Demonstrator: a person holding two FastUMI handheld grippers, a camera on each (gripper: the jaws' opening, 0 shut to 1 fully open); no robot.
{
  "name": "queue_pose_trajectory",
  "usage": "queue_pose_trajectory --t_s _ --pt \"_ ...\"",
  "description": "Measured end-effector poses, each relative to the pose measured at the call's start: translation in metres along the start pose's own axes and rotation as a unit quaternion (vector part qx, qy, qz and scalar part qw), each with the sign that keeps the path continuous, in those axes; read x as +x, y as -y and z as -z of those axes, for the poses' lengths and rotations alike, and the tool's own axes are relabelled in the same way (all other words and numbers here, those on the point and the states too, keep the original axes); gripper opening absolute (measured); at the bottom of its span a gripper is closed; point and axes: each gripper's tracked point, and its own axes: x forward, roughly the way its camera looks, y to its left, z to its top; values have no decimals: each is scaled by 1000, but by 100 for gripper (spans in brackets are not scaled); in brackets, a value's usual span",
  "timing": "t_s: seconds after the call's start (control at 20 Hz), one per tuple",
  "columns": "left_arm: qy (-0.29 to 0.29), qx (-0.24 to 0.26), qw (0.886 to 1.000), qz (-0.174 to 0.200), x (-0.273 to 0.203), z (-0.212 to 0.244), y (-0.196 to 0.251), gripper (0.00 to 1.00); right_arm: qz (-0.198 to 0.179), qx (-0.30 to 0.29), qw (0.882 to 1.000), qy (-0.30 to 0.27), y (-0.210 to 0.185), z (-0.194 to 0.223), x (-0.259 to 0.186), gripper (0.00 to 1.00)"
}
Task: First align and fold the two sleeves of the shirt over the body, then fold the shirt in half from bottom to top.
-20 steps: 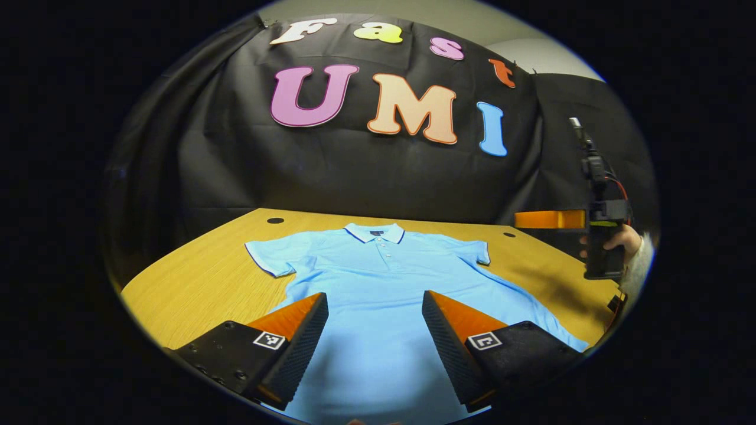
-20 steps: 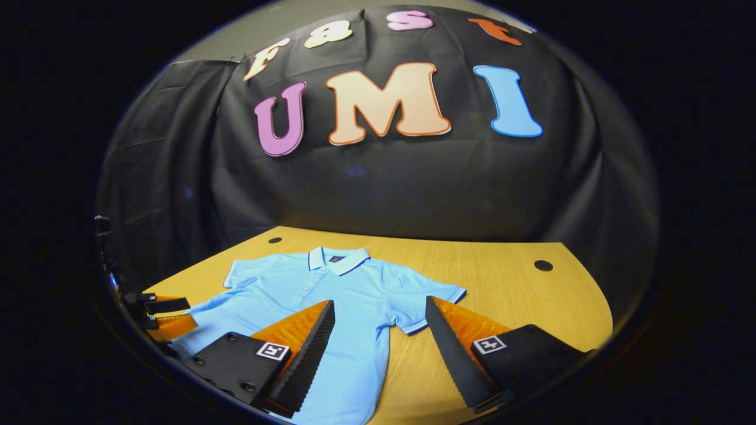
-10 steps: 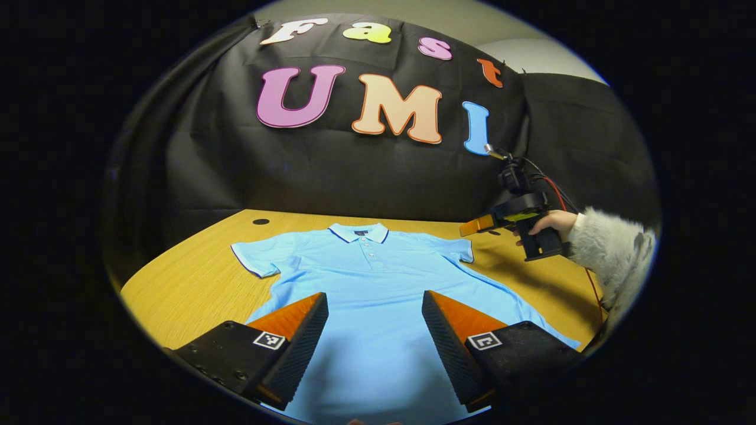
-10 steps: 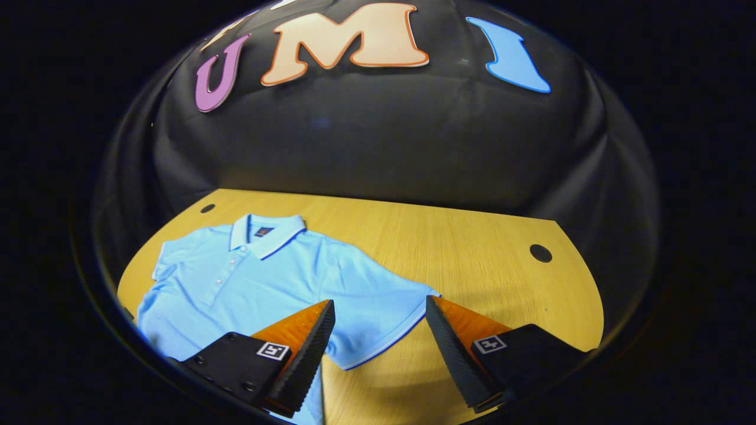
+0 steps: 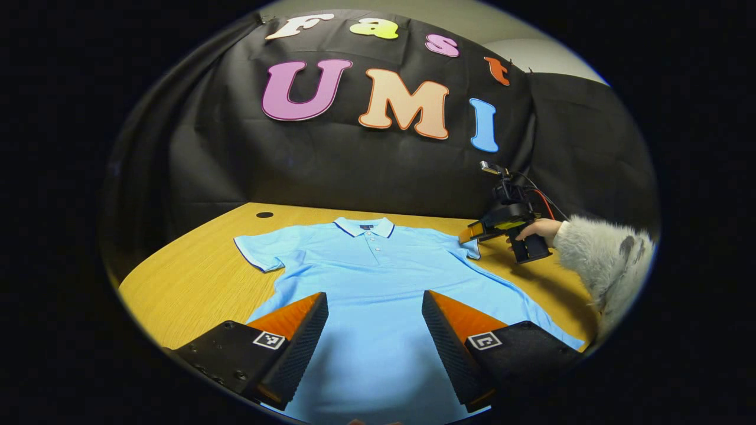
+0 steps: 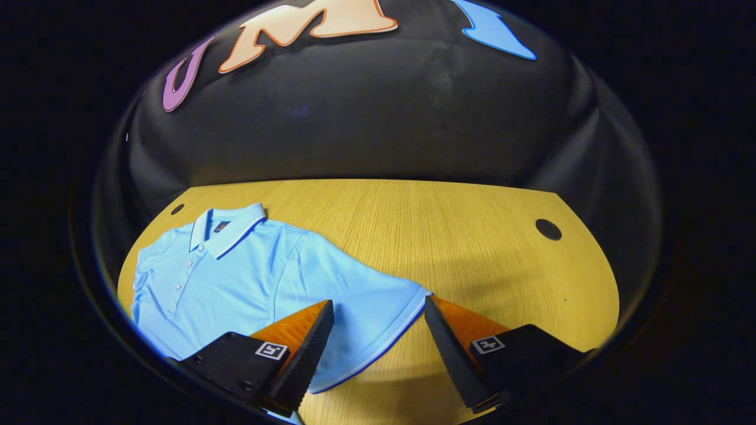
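Two sleeves of the light-blue short-sleeved polo shirt (image 5: 378, 277) lie spread flat on the yellow wood-grain table (image 5: 195, 277), collar toward 12 o'clock in the left gripper view. Over the shirt's lower body the left gripper (image 5: 375, 330) hovers with fingers wide apart, holding nothing. At 2 o'clock, a hand in a fuzzy grey sleeve (image 5: 602, 257) holds the right gripper (image 6: 378, 342), gaping and empty, its fingers straddling the shirt's sleeve hem (image 6: 390, 336).

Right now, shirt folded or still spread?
Spread. The shirt lies flat on the table, collar up, both sleeves out to the sides; the right gripper, open, straddles one sleeve hem.
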Motion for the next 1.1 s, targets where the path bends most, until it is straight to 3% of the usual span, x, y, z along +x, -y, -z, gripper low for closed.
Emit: queue_pose_trajectory --t_s 0.05,0.35,0.45,0.5,0.6,0.8,1.1 --pt "1 -1 1000 0 0 -1 1 95 -1 2 1000 -8 0 5 1 97" --pt "-2 -1 1000 3 -1 0 2 96 -9 -2 1000 -7 -5 5 1 62" --pt "-3 -2 1000 3 -2 1 3 96 -14 0 1000 -8 -10 6 0 43" --pt "-3 -2 1000 3 -2 2 3 96 -16 2 1000 -9 -13 5 0 29" --pt "-3 -2 1000 3 -2 1 2 95 -8 -5 1000 -6 -12 5 -1 13" --pt "-4 -2 1000 3 -1 2 3 96 8 -41 998 37 -20 -16 -13 13" --pt "-11 -8 1000 5 0 6 4 96 -97 0 993 74 -104 -40 -44 13"
